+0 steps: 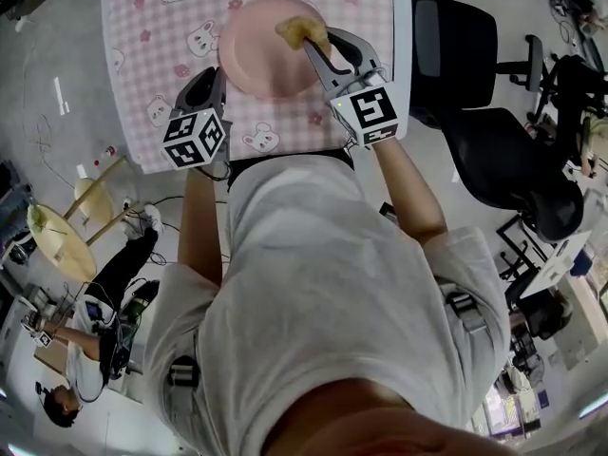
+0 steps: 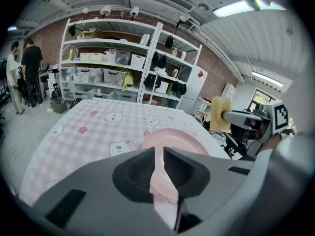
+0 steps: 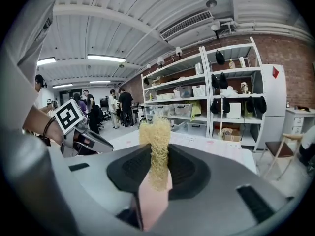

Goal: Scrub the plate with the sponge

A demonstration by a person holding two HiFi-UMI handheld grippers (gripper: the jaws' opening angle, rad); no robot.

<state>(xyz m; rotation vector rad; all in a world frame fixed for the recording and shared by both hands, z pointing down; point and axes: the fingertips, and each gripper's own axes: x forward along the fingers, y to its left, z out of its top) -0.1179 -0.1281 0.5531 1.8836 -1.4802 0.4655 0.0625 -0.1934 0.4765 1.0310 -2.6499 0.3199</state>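
The pink plate [image 1: 269, 47] is on the table [image 1: 403, 36], which has a pink checked bunny cloth [image 1: 142, 55] over it. It's about halfway between the left and right edges and closer to the near edge. The left gripper [image 1: 215, 82] has it by the near-left rim. In the left gripper view its jaws are squeezed onto that rim, with the thin pink edge [image 2: 173, 140] running right through the gap between the pads. I honestly can't tell if the plate is flat on the cloth or tipped up a bit.

The right gripper [image 1: 319, 44] reaches in from the right, and its jaws are pinching a scruffy yellow sponge [image 1: 302, 31] in the middle. The top of the sponge [image 3: 155, 129] sticks out past the fingertips, and the plate shows pink just under it. From above, the sponge sits over the plate's far-right rim. Can't make out whether it's actually touching.

There's a black office chair [image 1: 484, 150] off the table's right edge, and white storage shelves [image 2: 113, 63] against a brick wall past the far edge.
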